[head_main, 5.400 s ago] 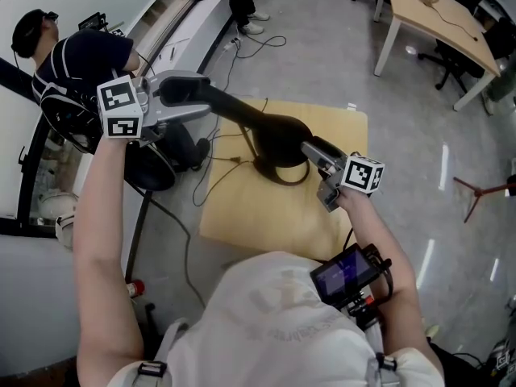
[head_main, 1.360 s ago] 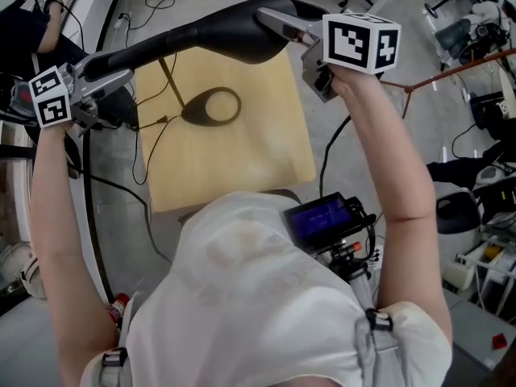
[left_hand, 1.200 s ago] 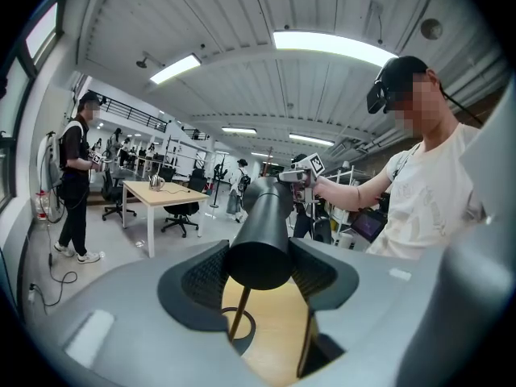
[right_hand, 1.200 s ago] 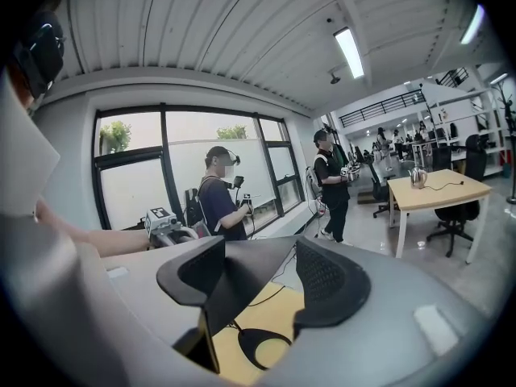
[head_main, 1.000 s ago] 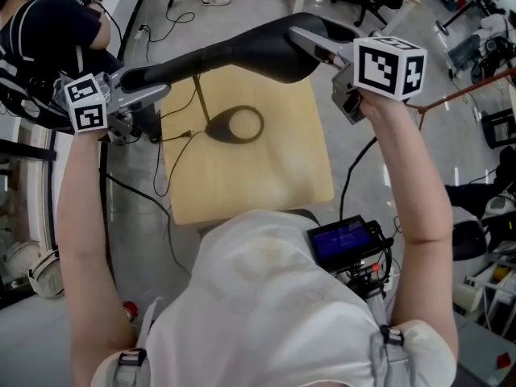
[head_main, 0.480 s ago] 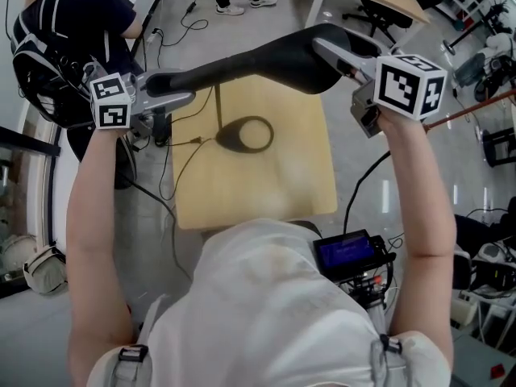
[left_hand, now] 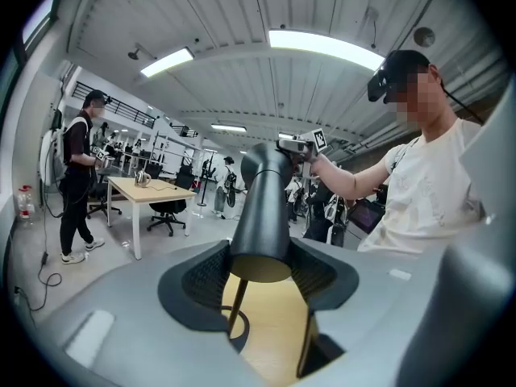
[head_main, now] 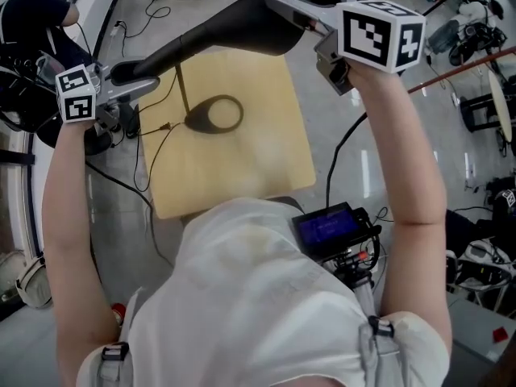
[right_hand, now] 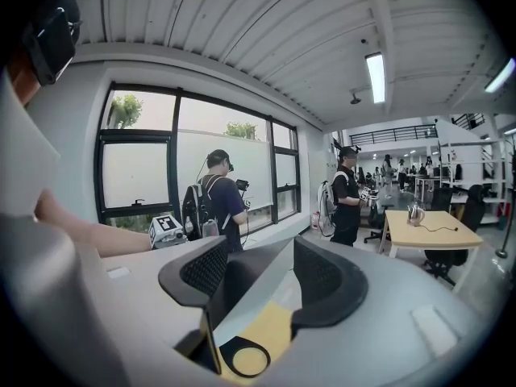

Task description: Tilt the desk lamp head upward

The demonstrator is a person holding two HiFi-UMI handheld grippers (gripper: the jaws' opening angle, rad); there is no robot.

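Note:
A black desk lamp has its long head (head_main: 234, 31) slanting above a small wooden table (head_main: 242, 168). A thin stem drops from it to the ring base (head_main: 214, 114) on the tabletop. My left gripper (head_main: 133, 83) is shut on the narrow low end, and the black tube (left_hand: 262, 216) fills the gap between its pads. My right gripper (head_main: 302, 14) is shut on the wide raised end. In the right gripper view the flat head (right_hand: 250, 297) with its pale underside lies between the pads, above the ring base (right_hand: 246, 359).
A person in dark clothes with a backpack (head_main: 32, 31) stands at the far left by the window. Cables (head_main: 121, 184) trail from the table onto the floor. A screen device (head_main: 330, 228) hangs at my chest. A red rod (head_main: 459, 63) slants at the right. Desks and chairs (left_hand: 149, 192) stand beyond.
Since the earliest frame my right gripper has lifted the wide end of the lamp head high above the table. Over the last second both grips stay on and the head keeps its raised slant.

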